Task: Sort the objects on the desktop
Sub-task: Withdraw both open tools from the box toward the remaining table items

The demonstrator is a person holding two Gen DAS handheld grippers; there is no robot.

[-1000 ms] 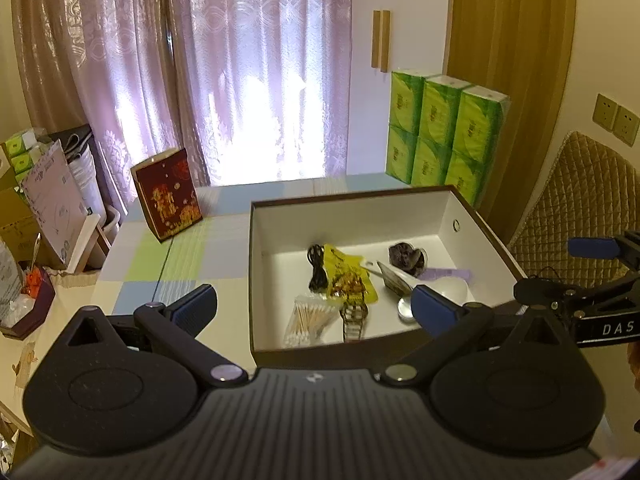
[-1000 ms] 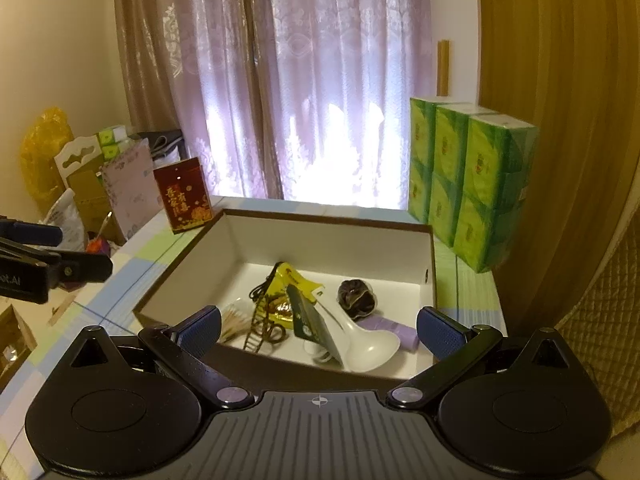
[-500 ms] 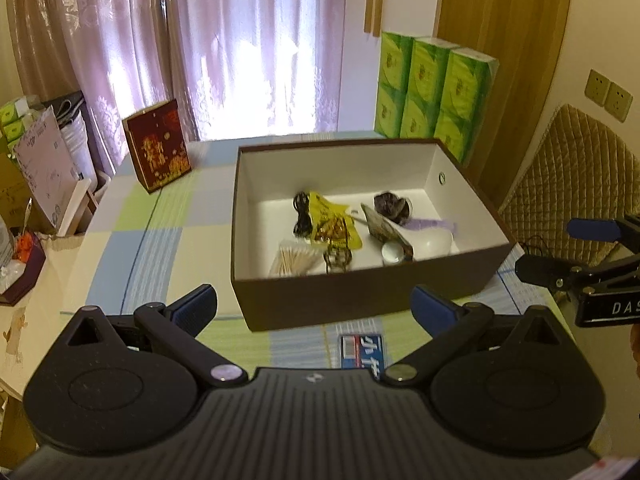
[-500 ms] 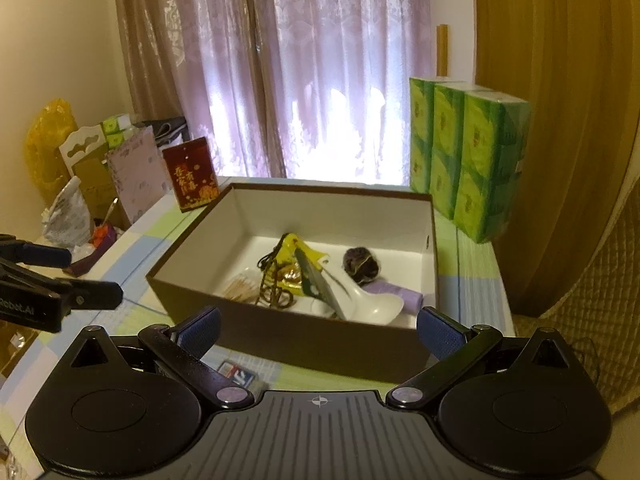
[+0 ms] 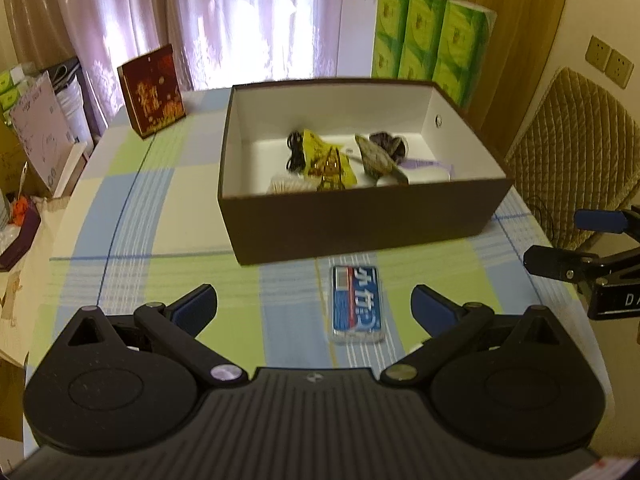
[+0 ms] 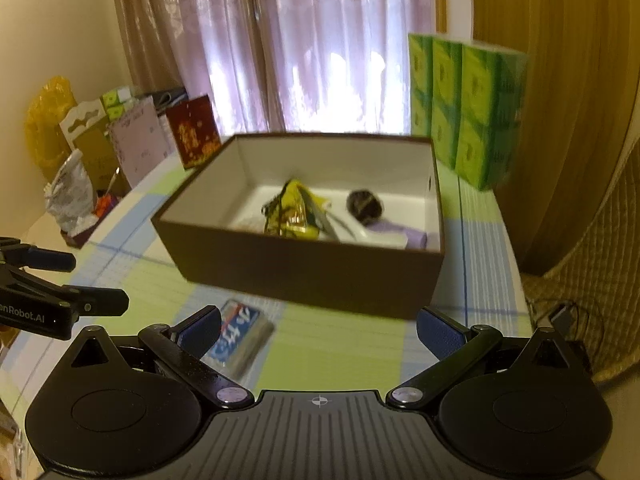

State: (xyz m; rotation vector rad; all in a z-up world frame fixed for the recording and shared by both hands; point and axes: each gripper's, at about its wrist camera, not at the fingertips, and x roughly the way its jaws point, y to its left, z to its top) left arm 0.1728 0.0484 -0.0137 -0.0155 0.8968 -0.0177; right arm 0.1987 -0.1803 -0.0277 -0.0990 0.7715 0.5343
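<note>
A brown box (image 5: 360,224) (image 6: 304,276) with a white inside stands on the checked tablecloth. It holds a yellow snack packet (image 5: 326,158) (image 6: 294,210), a black cable, cotton swabs, a dark round item (image 5: 390,146) (image 6: 364,206) and a purple item. In front of the box lies a blue pack (image 5: 357,306) (image 6: 236,340), flat on the cloth. My left gripper (image 5: 314,310) is open, just short of the pack, nothing between its fingers. My right gripper (image 6: 320,330) is open too, with the pack by its left finger. Each gripper shows in the other's view.
A red gift bag (image 5: 152,90) stands at the table's far left. Green tissue packs (image 5: 432,44) are stacked behind the box. A quilted chair (image 5: 572,152) is at the right, and clutter (image 6: 72,196) sits off the table's left edge.
Both grippers have pulled back and away from the box toward the table's near edge. The blue pack in front of the box has come into view. Both stay open.
</note>
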